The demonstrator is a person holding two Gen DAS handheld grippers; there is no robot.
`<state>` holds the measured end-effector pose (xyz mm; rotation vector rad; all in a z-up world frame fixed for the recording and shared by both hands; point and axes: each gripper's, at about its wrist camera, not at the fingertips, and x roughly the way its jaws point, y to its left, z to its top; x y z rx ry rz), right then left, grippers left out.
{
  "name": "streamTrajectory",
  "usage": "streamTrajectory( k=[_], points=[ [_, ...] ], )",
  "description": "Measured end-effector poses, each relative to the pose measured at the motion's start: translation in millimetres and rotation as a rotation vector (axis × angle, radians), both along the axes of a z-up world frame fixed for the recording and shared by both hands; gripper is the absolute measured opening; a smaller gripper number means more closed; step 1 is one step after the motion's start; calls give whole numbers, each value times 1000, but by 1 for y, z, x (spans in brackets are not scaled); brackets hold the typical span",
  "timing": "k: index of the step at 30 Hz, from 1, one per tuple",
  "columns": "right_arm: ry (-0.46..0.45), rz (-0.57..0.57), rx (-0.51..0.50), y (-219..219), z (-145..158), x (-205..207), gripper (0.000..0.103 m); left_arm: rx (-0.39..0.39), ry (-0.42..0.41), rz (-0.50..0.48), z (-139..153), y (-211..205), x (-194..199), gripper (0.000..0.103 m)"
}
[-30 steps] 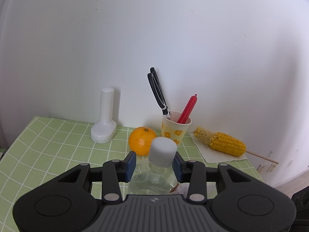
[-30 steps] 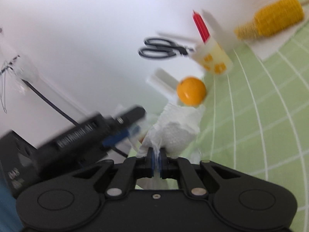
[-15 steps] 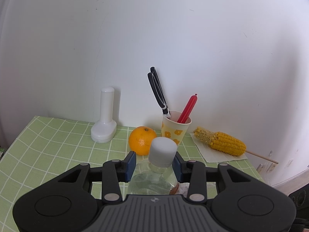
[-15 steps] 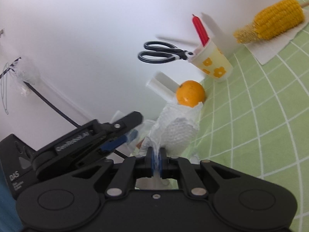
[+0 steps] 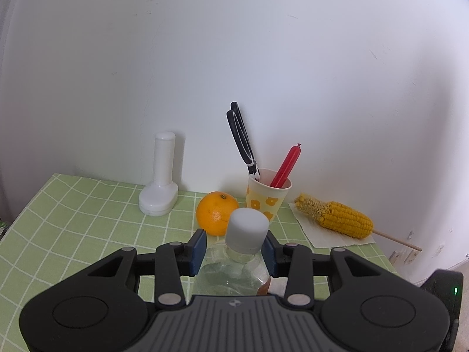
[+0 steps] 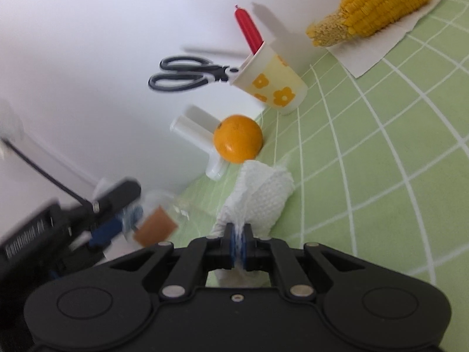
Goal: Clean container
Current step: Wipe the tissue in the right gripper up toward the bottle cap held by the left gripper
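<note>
- Container (image 5: 234,267), one clear bottle with a grey cap, sits clamped between the left gripper (image 5: 233,248) fingers above the green cloth (image 5: 73,228).
- Only the right view shows its orange label (image 6: 155,226) and the paper towel (image 6: 261,196), pinched tight in the right gripper (image 6: 239,242).
- One orange (image 5: 217,212), one cup (image 5: 268,193), one corn cob (image 5: 337,218).

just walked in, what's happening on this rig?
Bottle cleaning in progress. The left gripper is clamped on a clear bottle with a grey cap. The right gripper pinches a wad of paper towel, held off to the side of the bottle, not touching it in this view. The orange, cup and corn sit untouched at the back of the table.
</note>
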<state>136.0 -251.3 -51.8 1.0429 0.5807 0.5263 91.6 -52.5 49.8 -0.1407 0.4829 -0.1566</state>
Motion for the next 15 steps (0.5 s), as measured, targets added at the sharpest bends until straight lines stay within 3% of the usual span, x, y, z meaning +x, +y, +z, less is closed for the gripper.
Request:
streamTrajectory(
  k=[6,12,15],
  points=[
    [-64,30,147,-11,13,16,6,3,4,-4,2,2,0,42],
    [-140,80,231,-11,30,31,5,3,5,-10,2,3,-1,42],
    [-173,112,222,-5,37,40,5,1,5,-10,1,4,-1,42]
  ],
)
